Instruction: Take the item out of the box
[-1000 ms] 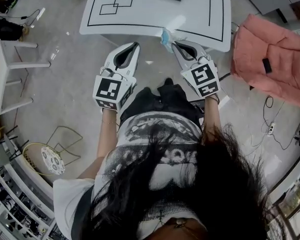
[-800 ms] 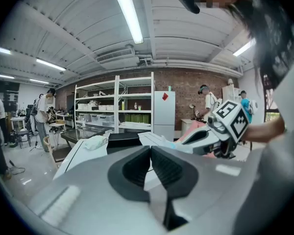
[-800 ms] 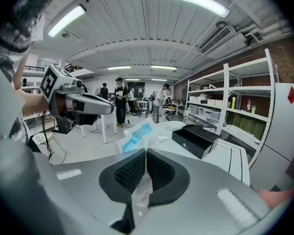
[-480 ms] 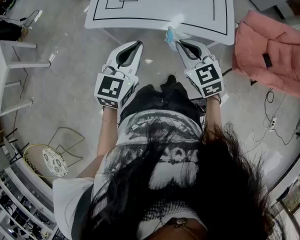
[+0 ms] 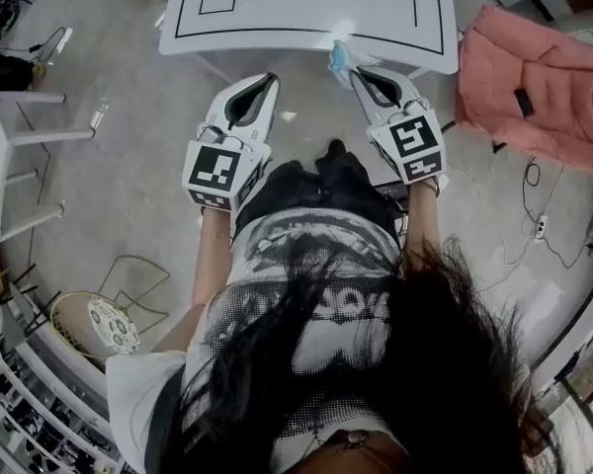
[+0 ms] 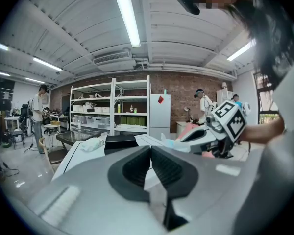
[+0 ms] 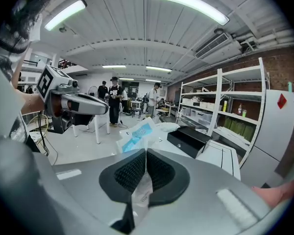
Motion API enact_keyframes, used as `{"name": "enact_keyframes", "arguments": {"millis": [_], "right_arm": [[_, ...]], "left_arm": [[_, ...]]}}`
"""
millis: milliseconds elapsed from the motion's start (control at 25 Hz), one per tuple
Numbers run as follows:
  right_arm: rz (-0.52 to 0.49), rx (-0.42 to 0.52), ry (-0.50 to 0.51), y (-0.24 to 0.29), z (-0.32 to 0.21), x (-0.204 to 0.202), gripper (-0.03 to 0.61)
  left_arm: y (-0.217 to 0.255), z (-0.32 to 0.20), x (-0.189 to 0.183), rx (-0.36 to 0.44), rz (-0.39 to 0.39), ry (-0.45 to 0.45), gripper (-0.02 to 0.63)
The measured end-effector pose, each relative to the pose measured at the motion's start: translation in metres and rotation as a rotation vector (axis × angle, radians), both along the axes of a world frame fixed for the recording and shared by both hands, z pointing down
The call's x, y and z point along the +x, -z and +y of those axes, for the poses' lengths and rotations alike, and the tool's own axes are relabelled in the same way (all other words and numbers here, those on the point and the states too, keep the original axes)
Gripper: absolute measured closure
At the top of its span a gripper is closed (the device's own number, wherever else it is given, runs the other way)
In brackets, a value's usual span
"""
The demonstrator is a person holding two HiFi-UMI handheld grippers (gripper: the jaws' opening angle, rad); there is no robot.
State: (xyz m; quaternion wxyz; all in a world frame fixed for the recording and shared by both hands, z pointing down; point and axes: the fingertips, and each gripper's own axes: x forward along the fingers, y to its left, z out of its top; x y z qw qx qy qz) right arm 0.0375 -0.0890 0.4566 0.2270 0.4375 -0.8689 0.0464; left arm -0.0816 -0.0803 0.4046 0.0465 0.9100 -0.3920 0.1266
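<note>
While I'm holding my left gripper left of centre, jaws pressed together on nothing, my right gripper is pinching the blue-and-white packet at upper centre, outside the black box sitting on the white table.

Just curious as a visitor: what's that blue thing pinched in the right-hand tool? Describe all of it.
A small flat packet, clear crinkly plastic with a light-blue and white printed part. The right gripper pinches its lower end between shut jaws, so it sticks forward in the air by the near edge of the white table. Only the jaws touch it.
</note>
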Motion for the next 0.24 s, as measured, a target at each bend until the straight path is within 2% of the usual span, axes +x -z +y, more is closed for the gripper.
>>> {"name": "enact_keyframes", "arguments": {"millis": [240], "right_arm": [[0.008,0.011,-0.013,0.0014,0.0054,-0.0012,0.569]], "left_arm": [[0.0020,0.0081,-0.0079,0.006,0.010,-0.002,0.614]]}}
